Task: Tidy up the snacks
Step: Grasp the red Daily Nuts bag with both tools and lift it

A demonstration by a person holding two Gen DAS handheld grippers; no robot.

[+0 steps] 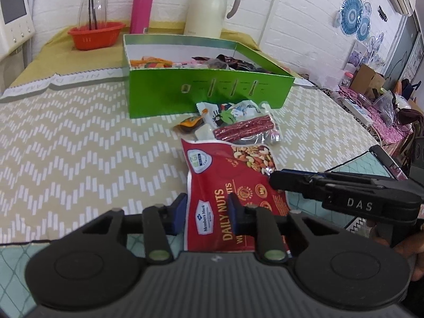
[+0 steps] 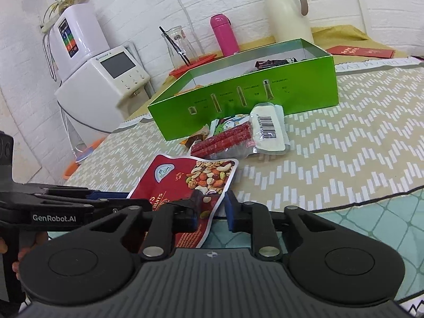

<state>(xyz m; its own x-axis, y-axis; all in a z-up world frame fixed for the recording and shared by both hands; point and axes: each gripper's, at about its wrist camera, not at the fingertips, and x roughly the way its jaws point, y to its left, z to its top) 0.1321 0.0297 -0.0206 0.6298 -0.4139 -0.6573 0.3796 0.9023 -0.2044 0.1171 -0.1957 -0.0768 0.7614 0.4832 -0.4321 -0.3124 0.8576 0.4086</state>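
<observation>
Nut bag: a red bag of mixed nuts point(image 1: 233, 198) sits near the front of the table, just in front of the small pile of snacks, and both claws hold it
Left claw: the left claw point(image 1: 206, 213) has its blue pads squeezed on the near end of the nut bag, open only as wide as the bag
Right claw: the right claw point(image 2: 212, 208) is nearly closed with the bag's right edge between its pads; the left pad presses the bag, and whether the right pad touches cannot be told
Snack pile: a red pack of sticks point(image 1: 245, 127), a white packet with a barcode point(image 2: 270, 129) and a few little wrapped snacks lie together, touching the front of the box
Box: a green box point(image 1: 209, 92) stands open on the table behind the pile, with some snacks already inside
Table: a cloth with white zigzags point(image 1: 79, 137) covers it
Back of table: a pink bottle point(image 1: 141, 8), a cream jug point(image 1: 209, 5) and an orange bowl point(image 1: 95, 35) stand by the white wall
</observation>
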